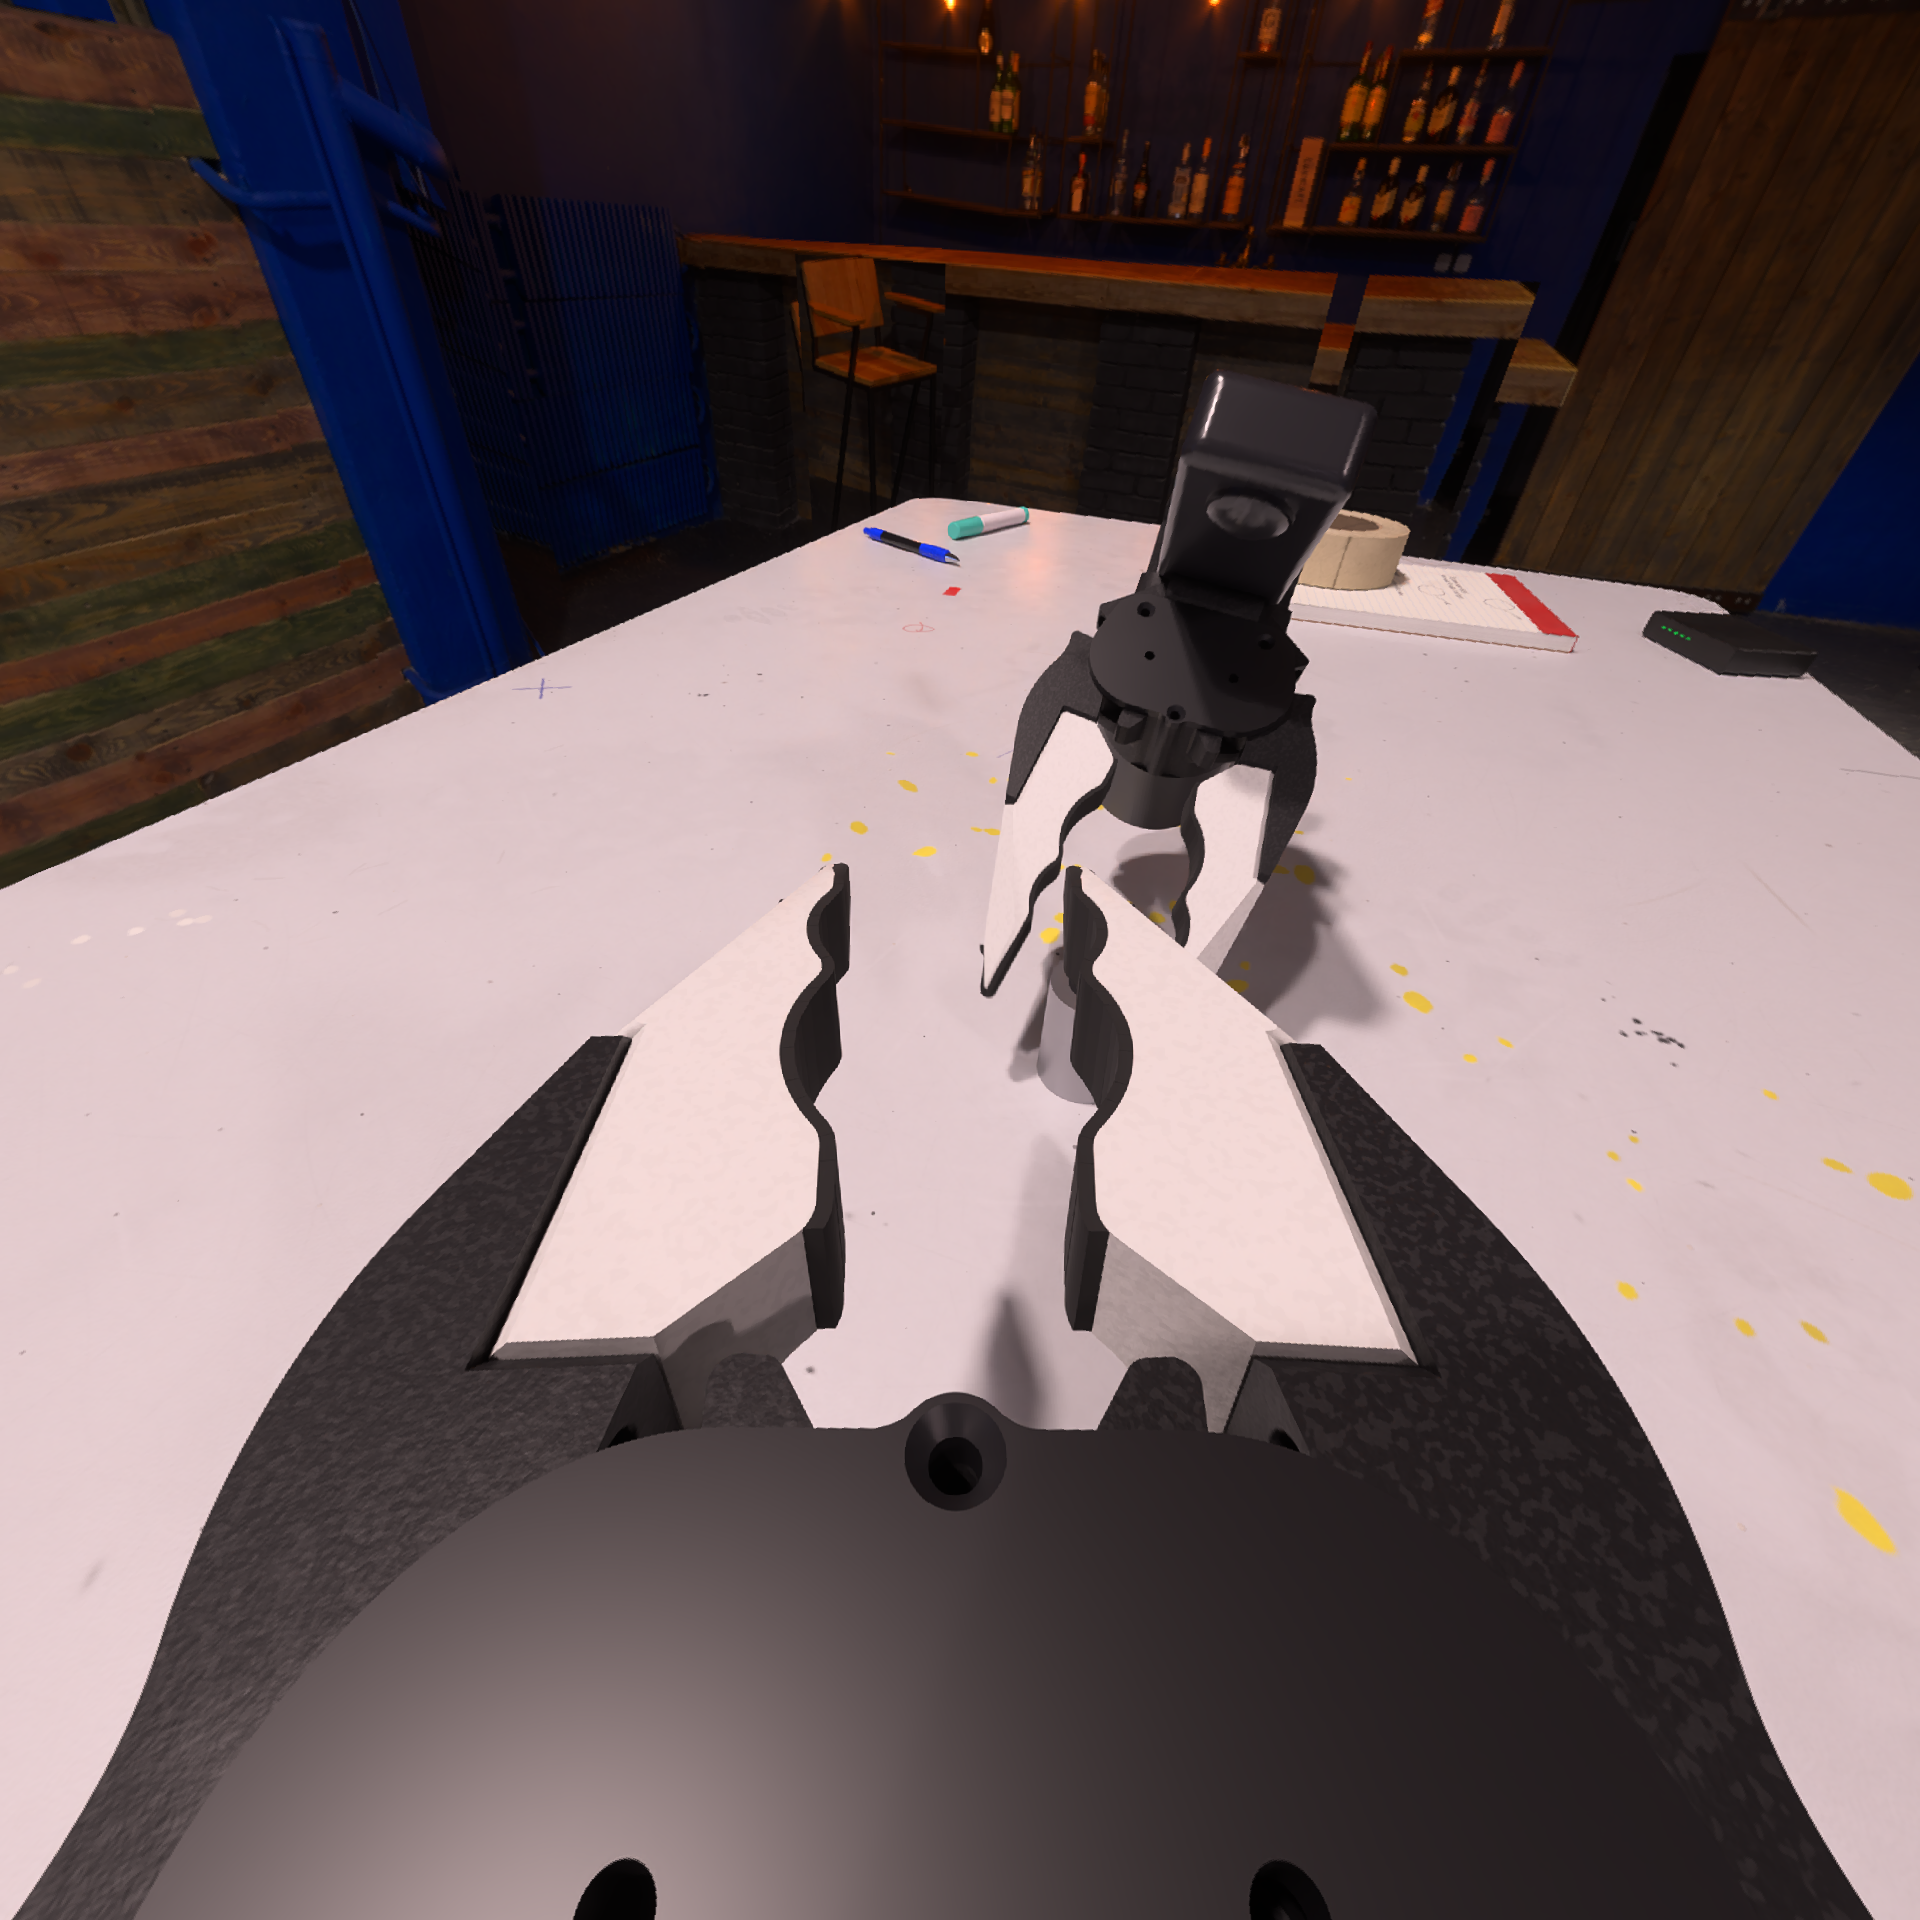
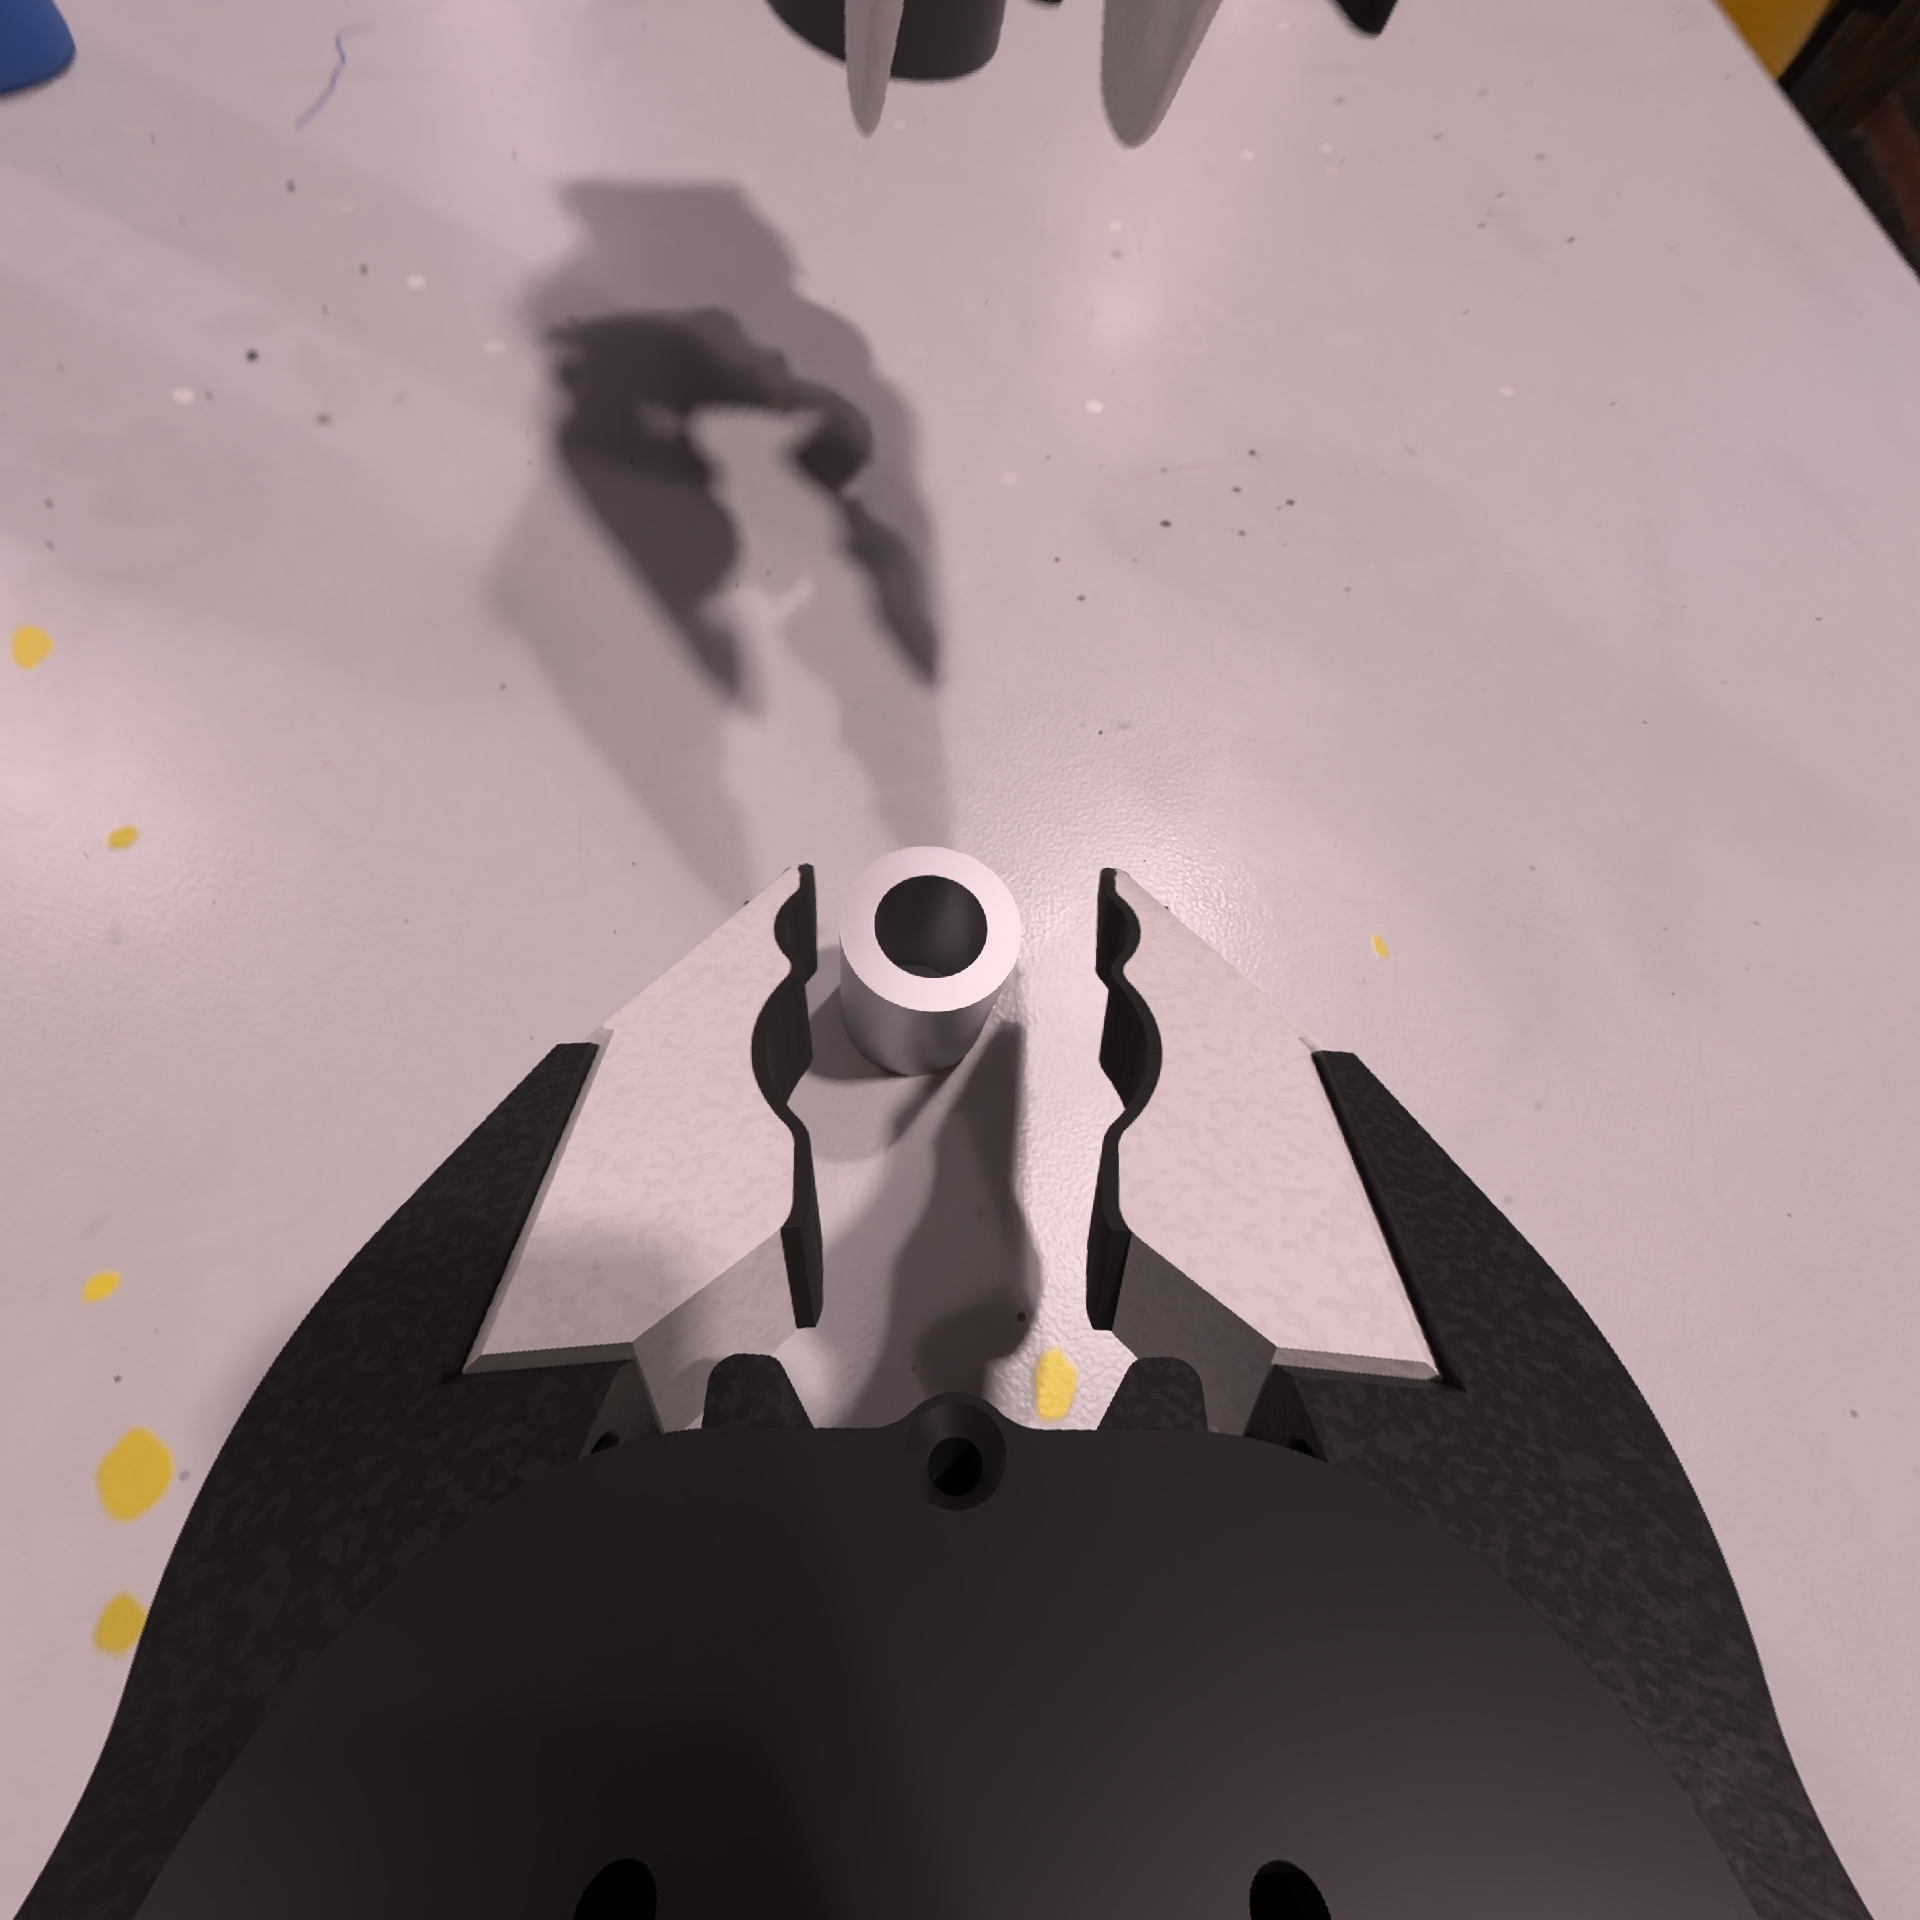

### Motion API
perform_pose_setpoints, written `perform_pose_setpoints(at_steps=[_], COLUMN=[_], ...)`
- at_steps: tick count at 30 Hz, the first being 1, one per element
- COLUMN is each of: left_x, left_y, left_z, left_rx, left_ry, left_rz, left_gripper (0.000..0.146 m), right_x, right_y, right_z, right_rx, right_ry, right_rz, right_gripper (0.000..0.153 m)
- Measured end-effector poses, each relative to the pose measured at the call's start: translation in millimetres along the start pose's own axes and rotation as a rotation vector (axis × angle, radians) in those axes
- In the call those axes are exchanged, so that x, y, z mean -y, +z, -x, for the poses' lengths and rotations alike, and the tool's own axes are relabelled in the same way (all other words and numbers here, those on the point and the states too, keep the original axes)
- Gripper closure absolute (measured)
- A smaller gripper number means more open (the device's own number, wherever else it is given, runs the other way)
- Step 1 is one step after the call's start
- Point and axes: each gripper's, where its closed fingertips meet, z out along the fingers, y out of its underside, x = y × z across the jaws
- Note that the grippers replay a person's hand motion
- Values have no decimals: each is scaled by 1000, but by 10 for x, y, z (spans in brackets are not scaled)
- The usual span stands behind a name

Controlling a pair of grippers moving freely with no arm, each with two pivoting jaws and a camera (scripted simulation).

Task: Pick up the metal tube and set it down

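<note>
A short grey metal tube (image 2: pixel 925 977) stands upright on the white table, open end up. My right gripper (image 2: pixel 954 883) points down over it, open, with the tube between the fingertips, nearer the left finger and touching neither. In the left wrist view the tube (image 1: pixel 1058 1044) is partly hidden behind my left gripper's right finger. My left gripper (image 1: pixel 956 878) is open and empty, low over the table, just left of the tube. The right gripper (image 1: pixel 1112 940) shows there beyond it, tilted down over the tube.
The white table (image 1: pixel 520 935) has yellow paint spots. At its far end lie a blue pen (image 1: pixel 912 545), a teal marker (image 1: pixel 987 522), a tape roll (image 1: pixel 1361 551), a notepad with a red edge (image 1: pixel 1455 608) and a black box (image 1: pixel 1730 644). A bar with bottles stands behind.
</note>
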Motion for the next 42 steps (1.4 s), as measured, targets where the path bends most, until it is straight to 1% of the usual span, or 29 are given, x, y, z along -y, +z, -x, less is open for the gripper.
perform_pose_setpoints(at_steps=[2,4,8,10,13,15,20,22,25,27,29,33,42], left_x=[2,8,20,16,-3,-12,-35,-37,-37,-36,-28,9,24], left_y=[-2,-9,-24,-25,-14,-4,3,4,14,21,21,-5,-15], left_z=[2,4,17,25,26,21,31,31,14,0,-7,-2,-3], left_rx=[0,1,5,6,5,5,5,3,-1,-4,-5,-1,0], left_ry=[0,0,-3,-8,-8,-3,-8,-10,-6,-1,2,4,5], left_rz=[0,-2,-9,-11,-3,3,11,10,13,16,15,2,-2], left_gripper=[105,105,105,105,105,105,105,105,105,105,105,105,105], right_x=[37,60,106,129,115,48,-94,-133,-149,-145,-130,-90,-51], right_y=[-36,-89,-246,-312,-324,-280,-125,-73,-27,0,22,35,145], right_z=[-10,-18,-36,-37,9,48,104,106,76,56,55,0,-42], right_rx=[-16,-46,-136,-165,-149,-123,-108,-111,-130,-123,-96,-90,-71], right_ry=[26,56,119,175,288,322,298,256,190,154,113,52,75], right_rz=[-29,-47,-79,-100,-127,-94,9,60,95,103,105,109,101], right_gripper=[92,89,89,89,94,97,99,99,100,103,117,117,117])
